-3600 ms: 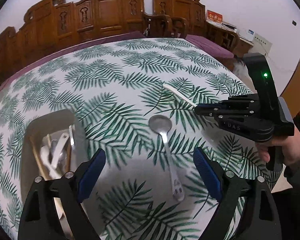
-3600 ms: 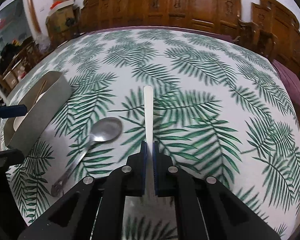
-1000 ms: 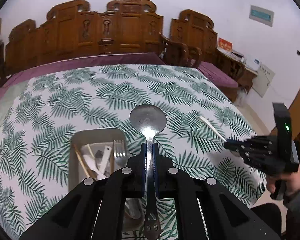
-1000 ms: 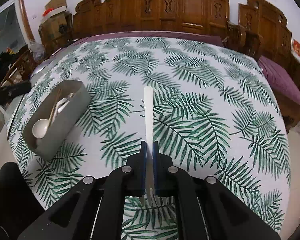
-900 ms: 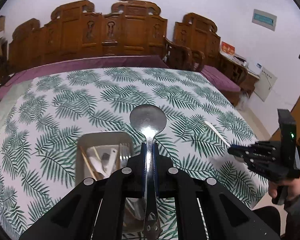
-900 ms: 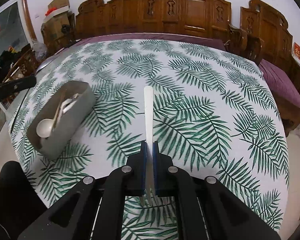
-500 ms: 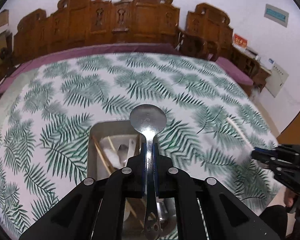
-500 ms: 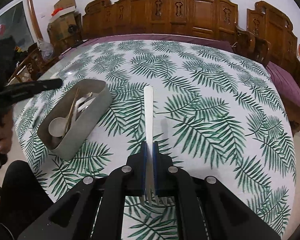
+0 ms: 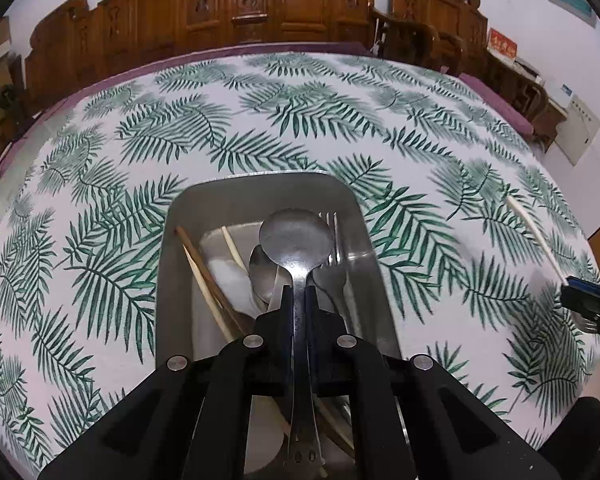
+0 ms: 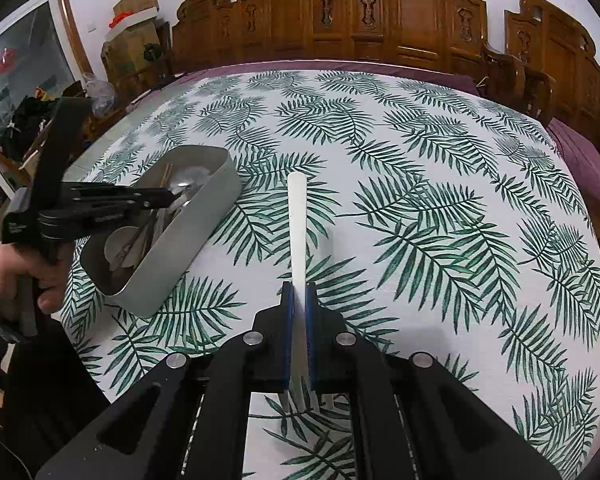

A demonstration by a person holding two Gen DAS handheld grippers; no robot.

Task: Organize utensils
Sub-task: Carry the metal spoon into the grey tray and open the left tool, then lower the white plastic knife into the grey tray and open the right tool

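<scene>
— Since a second ago the left tool has carried its long steel spoon over the grey metal bin at lower centre, still clamped.

— So: drop-off; next, part the fingers. And at right?

— The right tool grips the white-handled fork above the palm-print table, awaiting its turn.

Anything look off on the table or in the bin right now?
Nothing stands out. The bin sits upright with utensils inside, the left tool holds a spoon over it, and the right tool holds a white-handled fork.
</scene>
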